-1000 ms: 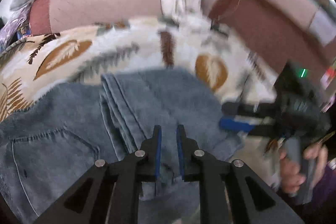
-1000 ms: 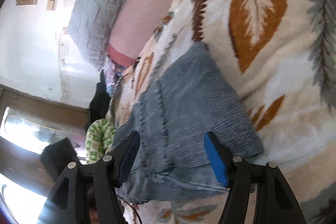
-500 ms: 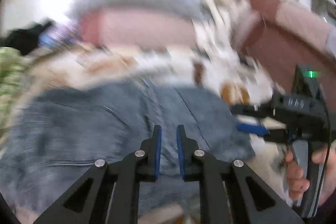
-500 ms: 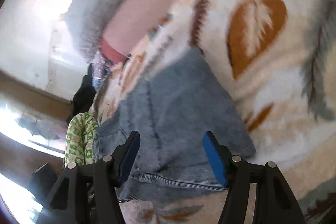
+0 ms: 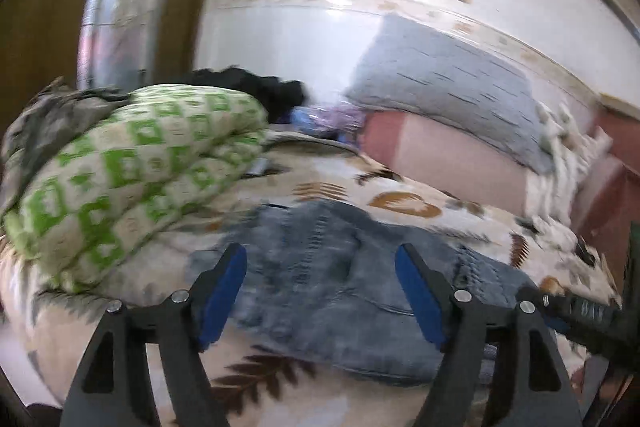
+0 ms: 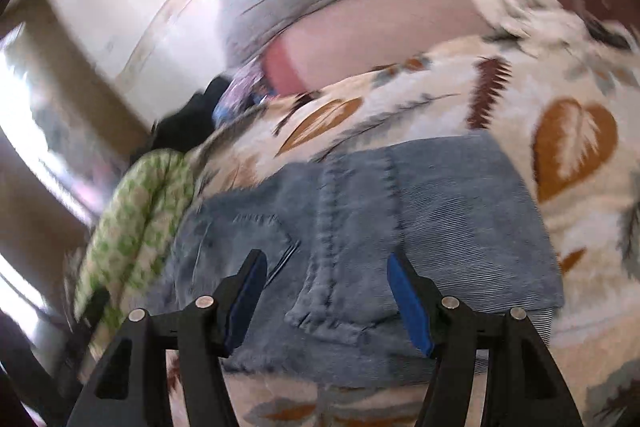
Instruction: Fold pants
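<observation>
On leaf-print blanket (image 6: 460, 115), one folded pants (image 6: 400, 227), two grippers, left gripper (image 5: 320, 291), right gripper (image 6: 324, 299), both spread apart, empty.

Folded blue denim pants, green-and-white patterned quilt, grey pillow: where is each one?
Folded blue denim pants (image 6: 400, 211), right wrist view: on the stitched seam area.
Green-and-white patterned quilt (image 5: 136, 163), left wrist view: on its rolled top.
Grey pillow (image 5: 448, 83), left wrist view: on its face.
</observation>
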The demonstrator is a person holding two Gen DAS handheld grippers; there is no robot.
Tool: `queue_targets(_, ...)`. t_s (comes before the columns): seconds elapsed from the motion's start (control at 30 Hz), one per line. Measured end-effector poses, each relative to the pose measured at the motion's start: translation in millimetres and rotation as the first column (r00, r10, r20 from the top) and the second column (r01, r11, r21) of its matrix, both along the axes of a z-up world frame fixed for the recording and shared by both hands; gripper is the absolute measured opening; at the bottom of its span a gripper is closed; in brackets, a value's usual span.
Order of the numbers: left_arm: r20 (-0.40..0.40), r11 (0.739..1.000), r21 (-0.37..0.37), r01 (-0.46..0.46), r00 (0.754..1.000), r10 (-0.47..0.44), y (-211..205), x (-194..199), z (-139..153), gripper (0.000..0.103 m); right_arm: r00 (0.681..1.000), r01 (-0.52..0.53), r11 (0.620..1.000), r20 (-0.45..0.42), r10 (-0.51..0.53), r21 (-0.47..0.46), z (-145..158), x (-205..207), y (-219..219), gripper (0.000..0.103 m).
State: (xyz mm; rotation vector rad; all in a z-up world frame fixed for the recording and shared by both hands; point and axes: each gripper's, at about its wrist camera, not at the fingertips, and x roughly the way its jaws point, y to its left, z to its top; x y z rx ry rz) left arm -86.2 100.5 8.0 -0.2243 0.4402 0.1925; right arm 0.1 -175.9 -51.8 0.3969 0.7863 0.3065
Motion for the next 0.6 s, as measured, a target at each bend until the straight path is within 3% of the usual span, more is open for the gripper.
queue_targets(0.07,0.009,0.998,0.012,-0.063,0.998,0.063,16,-10,-1,0.087,0.999,-0.048,0.998,-0.014,0.048,-0.038,3,1,10,0.066)
queue_targets(0.17,-0.006,0.991,-0.011,-0.136,0.991,0.136,41,-17,-5,0.088,0.991,-0.13,0.984,-0.039,0.126,-0.12,19,12,36,0.066)
queue_targets(0.3,-0.071,0.97,-0.011,-0.244,0.968,0.242,68,-6,-18,0.088,0.963,-0.269,0.943,-0.076,0.259,-0.194,49,49,102,0.068)
queue_targets(0.43,-0.131,0.955,-0.064,-0.288,0.951,0.279,80,-1,-35,0.088,0.909,-0.414,0.876,-0.15,0.388,-0.247,67,98,186,0.069)
queue_targets(0.6,-0.115,0.953,-0.013,-0.302,0.947,0.299,72,15,-36,0.088,0.813,-0.575,0.763,-0.306,0.495,-0.295,55,154,276,0.069)
